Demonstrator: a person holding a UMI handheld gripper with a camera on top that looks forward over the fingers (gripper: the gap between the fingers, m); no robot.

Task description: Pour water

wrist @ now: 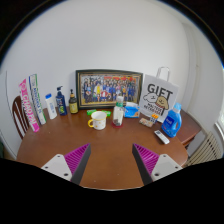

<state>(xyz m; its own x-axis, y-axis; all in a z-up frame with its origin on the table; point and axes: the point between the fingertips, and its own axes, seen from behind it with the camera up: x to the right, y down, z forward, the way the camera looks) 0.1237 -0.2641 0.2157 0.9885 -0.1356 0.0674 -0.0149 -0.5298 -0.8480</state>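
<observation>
Two magenta-padded fingers [78, 157] are held apart, jaws released and empty, over the wooden desk [110, 150]; at 12 o'clock a white mug [98, 120] and a water bottle [119, 112] are seen.

The faces and print in the wide dark-framed group photograph [109, 87] at twelve o'clock are too small to make out. A clear plastic bottle with a red label [119, 112] hides part of the blue dish [131, 110] behind it. Labels on the bottles [61, 102] at ten o'clock are unreadable.
</observation>
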